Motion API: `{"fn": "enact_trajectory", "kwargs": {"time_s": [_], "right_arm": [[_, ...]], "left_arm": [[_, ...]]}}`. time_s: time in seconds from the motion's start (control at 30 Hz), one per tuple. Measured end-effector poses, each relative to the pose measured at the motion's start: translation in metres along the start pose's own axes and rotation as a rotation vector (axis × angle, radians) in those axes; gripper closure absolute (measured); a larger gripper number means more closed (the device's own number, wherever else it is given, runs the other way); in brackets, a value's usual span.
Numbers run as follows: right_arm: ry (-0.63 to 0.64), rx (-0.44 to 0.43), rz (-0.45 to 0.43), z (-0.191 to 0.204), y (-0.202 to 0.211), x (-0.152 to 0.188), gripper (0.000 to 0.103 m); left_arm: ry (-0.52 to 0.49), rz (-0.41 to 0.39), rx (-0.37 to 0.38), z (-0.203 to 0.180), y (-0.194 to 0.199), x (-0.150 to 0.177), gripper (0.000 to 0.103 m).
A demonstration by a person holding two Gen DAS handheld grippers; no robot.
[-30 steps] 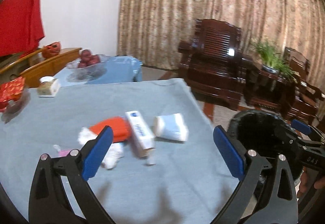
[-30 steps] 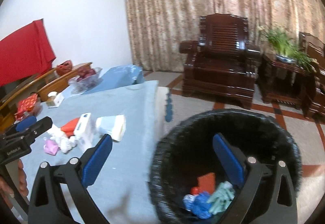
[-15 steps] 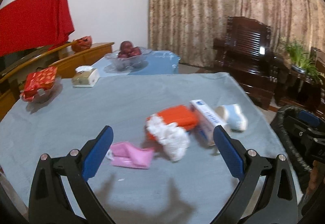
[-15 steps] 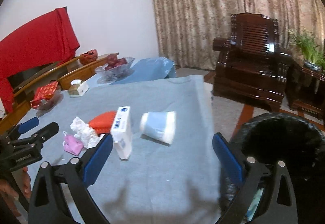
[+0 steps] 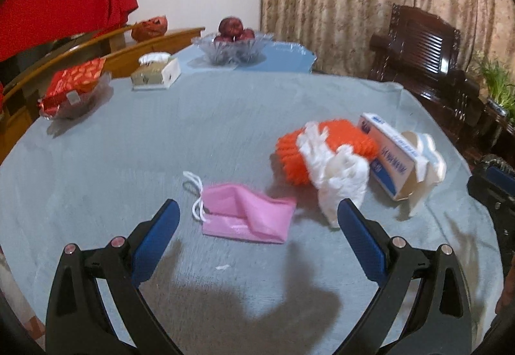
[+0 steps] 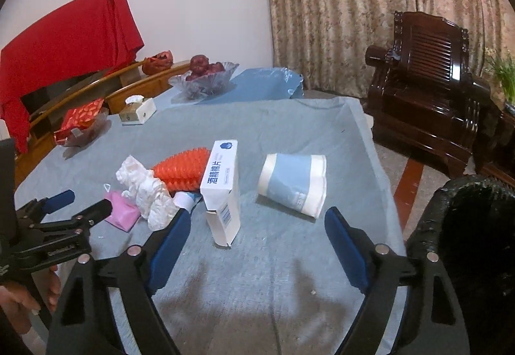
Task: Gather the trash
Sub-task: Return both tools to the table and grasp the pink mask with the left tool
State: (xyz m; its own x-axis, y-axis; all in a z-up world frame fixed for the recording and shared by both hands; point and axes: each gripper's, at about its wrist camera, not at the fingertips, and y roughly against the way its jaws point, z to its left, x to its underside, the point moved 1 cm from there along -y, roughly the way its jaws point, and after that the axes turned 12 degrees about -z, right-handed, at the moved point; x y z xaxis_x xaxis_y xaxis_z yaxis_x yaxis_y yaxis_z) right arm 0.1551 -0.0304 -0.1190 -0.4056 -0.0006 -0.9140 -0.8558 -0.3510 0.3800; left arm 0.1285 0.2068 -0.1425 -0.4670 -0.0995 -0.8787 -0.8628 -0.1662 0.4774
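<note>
Trash lies on the blue-grey tablecloth (image 5: 161,136): a pink face mask (image 5: 248,216), a crumpled white glove (image 5: 334,171), an orange spiky pad (image 5: 289,155), a white box (image 6: 222,187) and a blue-and-white paper cup (image 6: 294,182) on its side. My left gripper (image 5: 256,207) hovers open just short of the mask, touching nothing. It also shows in the right wrist view as the left gripper (image 6: 87,201), beside the mask (image 6: 124,210). My right gripper (image 6: 257,216) is wide and its jaws are closing, with nothing between the pads. The box and cup lie just ahead of it.
A black trash bin (image 6: 466,226) stands off the table's right edge. At the far side sit a glass fruit bowl (image 5: 231,47), a tissue box (image 5: 156,73) and a red packet in a dish (image 5: 72,89). A dark wooden armchair (image 6: 425,71) stands beyond.
Both views swung left from the trash bin to the trash on the table. My left gripper came down close to the pink mask. My right gripper's jaws have narrowed a little.
</note>
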Motion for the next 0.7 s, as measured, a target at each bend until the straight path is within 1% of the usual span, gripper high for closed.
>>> {"fn": "enact_trajectory", "kwargs": {"time_s": [0.17,0.37,0.47,0.53,0.57,0.63,0.7], "right_arm": [[-0.001,-0.013,0.021,0.004,-0.012,0.003,0.022],[0.009,-0.034,0.037,0.013,-0.024,0.005,0.024],[0.019,-0.041,0.045,0.016,-0.029,0.006,0.024],[0.022,-0.043,0.05,0.017,-0.032,0.007,0.024],[0.021,-0.045,0.055,0.018,-0.035,0.007,0.025],[0.019,-0.049,0.063,0.019,-0.039,0.008,0.026],[0.022,-0.054,0.069,0.02,-0.042,0.008,0.029]], "left_arm": [[0.011,0.048,-0.013,0.007,-0.016,0.007,0.015],[0.021,0.099,-0.001,0.008,-0.032,0.012,0.024],[0.031,0.142,0.01,0.008,-0.041,0.017,0.035],[0.043,0.164,0.018,0.01,-0.046,0.019,0.046],[0.051,0.17,0.022,0.012,-0.049,0.02,0.049],[0.071,0.176,0.027,0.016,-0.051,0.02,0.059],[0.076,0.173,0.023,0.017,-0.052,0.019,0.065]]}}
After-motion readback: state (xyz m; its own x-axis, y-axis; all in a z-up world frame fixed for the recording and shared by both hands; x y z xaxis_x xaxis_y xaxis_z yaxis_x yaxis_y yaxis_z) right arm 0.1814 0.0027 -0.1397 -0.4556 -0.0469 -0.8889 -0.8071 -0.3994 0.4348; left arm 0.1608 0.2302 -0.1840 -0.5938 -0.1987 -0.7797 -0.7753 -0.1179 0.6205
